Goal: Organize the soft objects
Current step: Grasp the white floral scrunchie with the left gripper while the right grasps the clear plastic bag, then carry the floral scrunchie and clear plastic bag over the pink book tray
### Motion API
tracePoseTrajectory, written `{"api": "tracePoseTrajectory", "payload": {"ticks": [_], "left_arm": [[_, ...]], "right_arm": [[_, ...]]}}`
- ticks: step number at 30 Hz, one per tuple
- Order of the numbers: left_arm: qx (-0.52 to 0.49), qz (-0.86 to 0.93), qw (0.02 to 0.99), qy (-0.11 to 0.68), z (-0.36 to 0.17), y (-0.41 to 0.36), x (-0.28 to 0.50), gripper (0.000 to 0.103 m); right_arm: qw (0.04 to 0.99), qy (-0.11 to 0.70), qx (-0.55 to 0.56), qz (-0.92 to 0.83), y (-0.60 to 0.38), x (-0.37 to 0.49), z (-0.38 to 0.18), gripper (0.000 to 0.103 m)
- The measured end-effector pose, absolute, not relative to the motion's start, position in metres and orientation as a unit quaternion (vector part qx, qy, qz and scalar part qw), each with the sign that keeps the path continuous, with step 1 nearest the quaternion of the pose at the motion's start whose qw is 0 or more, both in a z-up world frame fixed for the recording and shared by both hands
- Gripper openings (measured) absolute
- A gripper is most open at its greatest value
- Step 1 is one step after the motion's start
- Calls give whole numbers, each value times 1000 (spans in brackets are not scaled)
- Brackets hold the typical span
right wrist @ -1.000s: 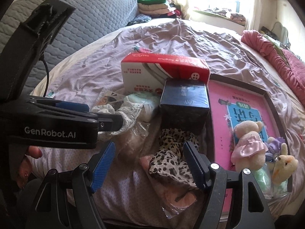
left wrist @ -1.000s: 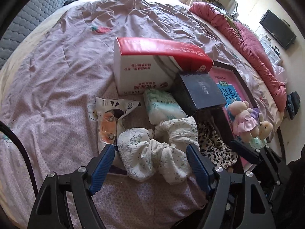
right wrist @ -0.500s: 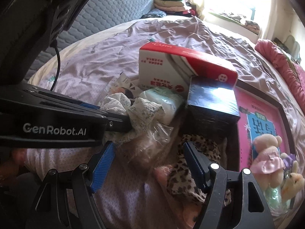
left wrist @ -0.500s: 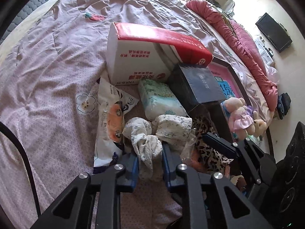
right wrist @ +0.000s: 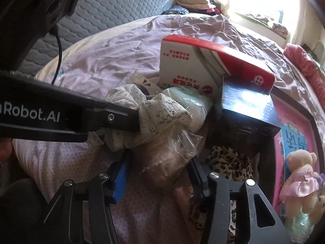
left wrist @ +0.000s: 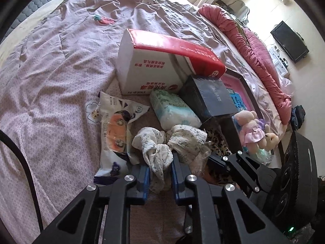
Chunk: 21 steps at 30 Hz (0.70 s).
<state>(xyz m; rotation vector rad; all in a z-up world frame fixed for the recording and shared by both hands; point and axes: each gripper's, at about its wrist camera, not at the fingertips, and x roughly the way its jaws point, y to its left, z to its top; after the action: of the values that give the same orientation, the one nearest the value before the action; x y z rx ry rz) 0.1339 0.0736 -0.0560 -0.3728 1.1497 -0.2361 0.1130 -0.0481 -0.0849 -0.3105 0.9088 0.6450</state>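
My left gripper (left wrist: pixel 160 171) is shut on a white floral scrunchie (left wrist: pixel 160 152), which bunches up between its blue pads. The scrunchie also shows in the right wrist view (right wrist: pixel 154 113), pinched at the tip of the left gripper's black arm (right wrist: pixel 61 118). My right gripper (right wrist: pixel 158 172) is open, its jaws on either side of a clear plastic bag (right wrist: pixel 168 154) with something pinkish inside. A leopard-print scrunchie (right wrist: pixel 233 162) lies just right of it. A pale green tissue pack (left wrist: pixel 174 109) lies beyond.
A red-and-white tissue box (left wrist: pixel 162 65) and a black box (left wrist: pixel 211 97) stand behind the pile on the purple bedspread (left wrist: pixel 61 61). A pink tray (right wrist: pixel 296 142) holds plush toys (left wrist: pixel 251 130). A mask packet (left wrist: pixel 115 126) lies at left.
My left gripper closed on the floral scrunchie and has lifted it slightly. My right gripper moved forward and left, from the leopard scrunchie to the plastic bag, staying open.
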Motion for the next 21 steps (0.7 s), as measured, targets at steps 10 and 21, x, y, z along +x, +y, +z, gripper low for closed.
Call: {"api": "tracePoseTrajectory", "payload": {"ticks": [10, 21], "left_arm": [[-177, -104, 835, 510, -30, 75, 125, 18], [-170, -103, 857, 476, -2, 61, 117, 18]], "right_arm": [[860, 413, -60, 293, -92, 111, -52, 50], [877, 389, -2, 282, -119, 110, -27, 50]]}}
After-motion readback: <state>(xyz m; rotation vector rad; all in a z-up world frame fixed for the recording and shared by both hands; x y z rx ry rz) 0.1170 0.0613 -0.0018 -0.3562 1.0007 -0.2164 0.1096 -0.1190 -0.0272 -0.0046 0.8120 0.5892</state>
